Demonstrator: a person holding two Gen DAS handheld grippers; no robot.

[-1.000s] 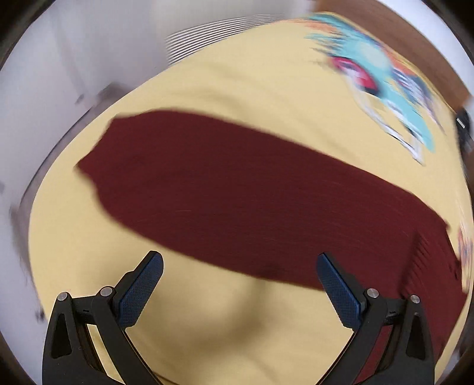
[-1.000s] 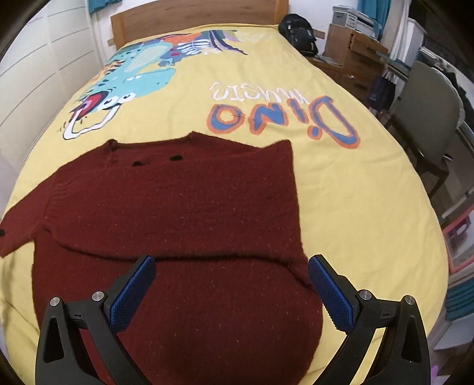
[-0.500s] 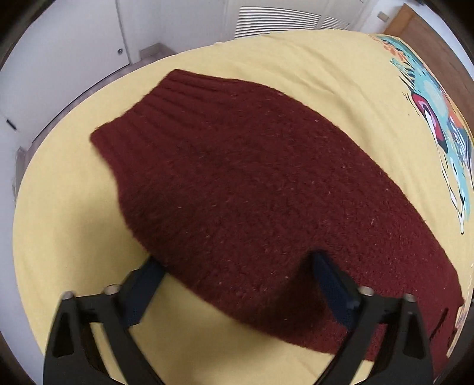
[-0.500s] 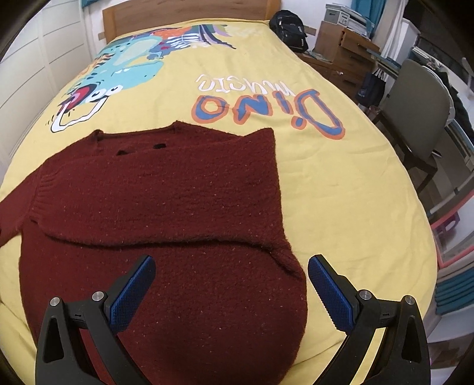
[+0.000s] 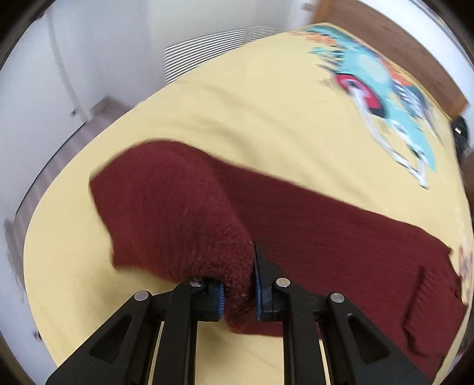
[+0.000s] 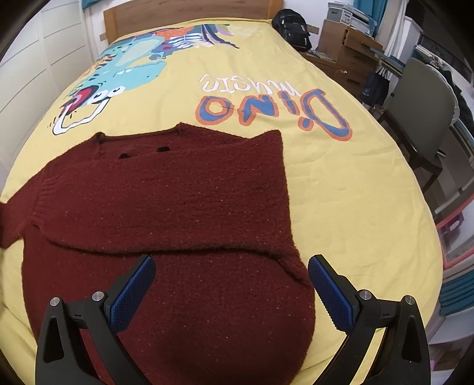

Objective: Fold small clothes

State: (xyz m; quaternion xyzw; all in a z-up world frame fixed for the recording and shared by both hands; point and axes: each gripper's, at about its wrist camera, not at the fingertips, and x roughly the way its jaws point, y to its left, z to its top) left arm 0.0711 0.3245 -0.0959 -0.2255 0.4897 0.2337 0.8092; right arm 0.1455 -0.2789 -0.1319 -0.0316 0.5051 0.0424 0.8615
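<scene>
bed: yellow bedspread (image 6: 340, 183) with dino print and "Dino music" lettering; wooden headboard (image 6: 189, 9) at far end
room: chair (image 6: 420, 100) and wooden drawers (image 6: 346, 50) off the bed's right edge, black backpack (image 6: 291, 23) by the far right corner; white doors (image 5: 59, 74) off the left edge
sweater: dark red knit sweater (image 6: 166, 207), lying on the near half of the bed, neckline toward the headboard; right side folded in over the body, straight fold edge running down the right
sleeve: sleeve (image 5: 177, 213) stretches toward the bed's left edge; its near part pulled up off the bedspread in a bunch, ribbed cuff end hanging free
hidden: left wrist view motion-blurred, knit texture and print smeared; sweater hem cut off under the right gripper; sleeve runs off frame left in right wrist view
left gripper: left gripper (image 5: 238, 291) angled steeply down, jaws clamped on the bunched sleeve, blue pads pressing the knit
right gripper: right gripper (image 6: 231, 291) angled steeply down over the lower body of the sweater, jaws wide apart, nothing between the pads
</scene>
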